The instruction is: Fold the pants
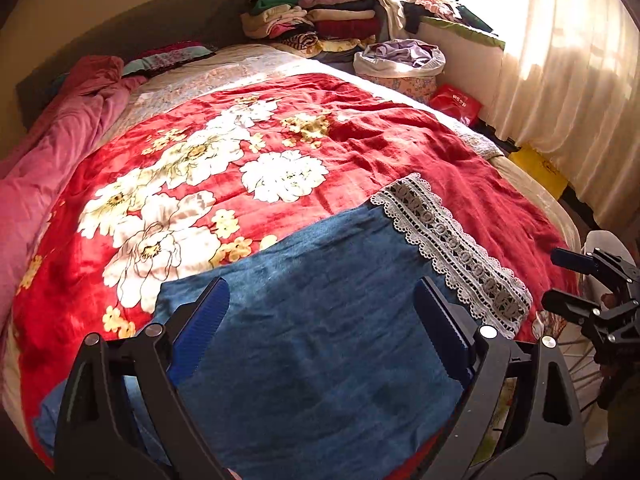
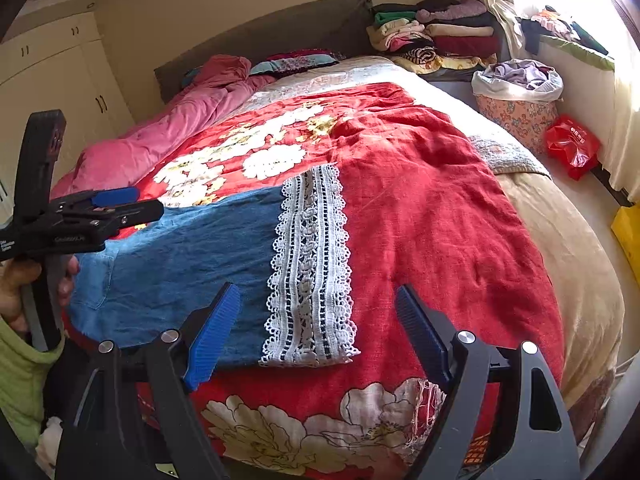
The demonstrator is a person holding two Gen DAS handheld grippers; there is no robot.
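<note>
Blue denim pants (image 1: 320,320) with a white lace hem (image 2: 310,264) lie flat on the red floral blanket (image 2: 420,208) covering your bed. Your left gripper (image 1: 320,312) hovers over the denim, jaws spread wide and holding nothing. Your right gripper (image 2: 316,332) hangs above the lace end, jaws equally wide apart and empty.

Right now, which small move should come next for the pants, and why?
Probably lower the right gripper onto the lace hem and close. Both grippers are open and empty, the left gripper over the blue pants, which lie flat on the red blanket.
</note>
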